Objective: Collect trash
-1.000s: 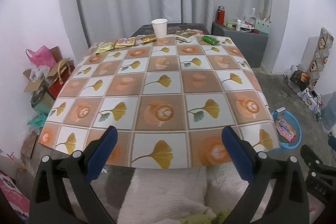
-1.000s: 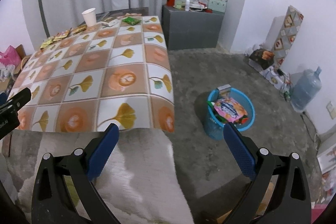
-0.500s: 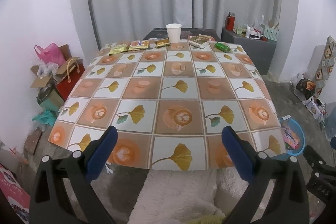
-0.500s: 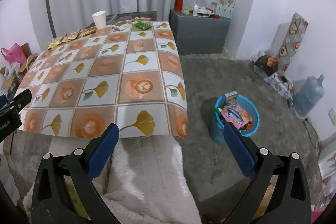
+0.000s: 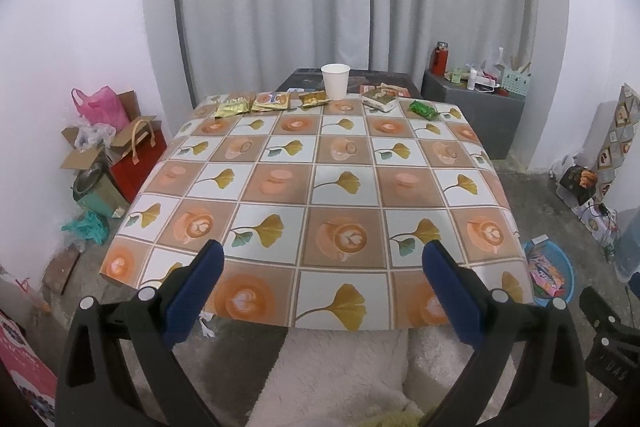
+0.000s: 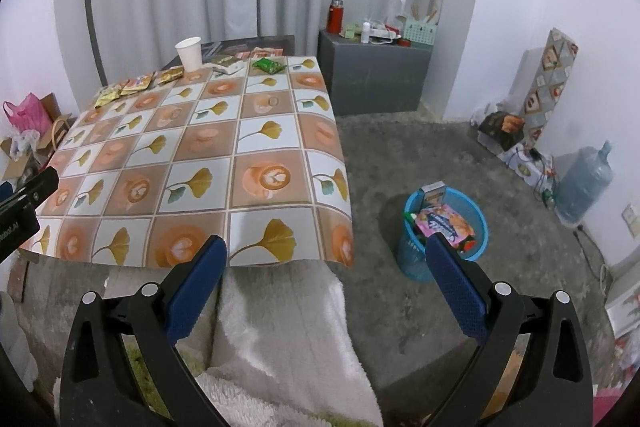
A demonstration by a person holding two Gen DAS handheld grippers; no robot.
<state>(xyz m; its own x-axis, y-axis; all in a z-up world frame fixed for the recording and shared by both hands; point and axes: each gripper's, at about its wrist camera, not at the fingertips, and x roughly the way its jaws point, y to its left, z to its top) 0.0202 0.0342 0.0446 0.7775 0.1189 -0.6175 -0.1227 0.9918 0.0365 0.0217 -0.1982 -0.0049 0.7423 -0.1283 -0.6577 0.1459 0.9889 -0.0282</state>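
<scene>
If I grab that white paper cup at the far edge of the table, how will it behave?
The white paper cup looks thin-walled, so it probably crushes under a hard squeeze. Standing upright and tall for its base, it likely tips if pushed. What it contains is not visible; if empty, it should be very light.

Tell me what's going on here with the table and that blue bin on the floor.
A person holds a gripper in each hand at the near edge of the table. The left gripper and the right gripper are both open and empty. Snack wrappers, a white paper cup and a green packet lie along the far edge, untouched. The blue bin on the floor to the right already holds some wrappers.
</scene>
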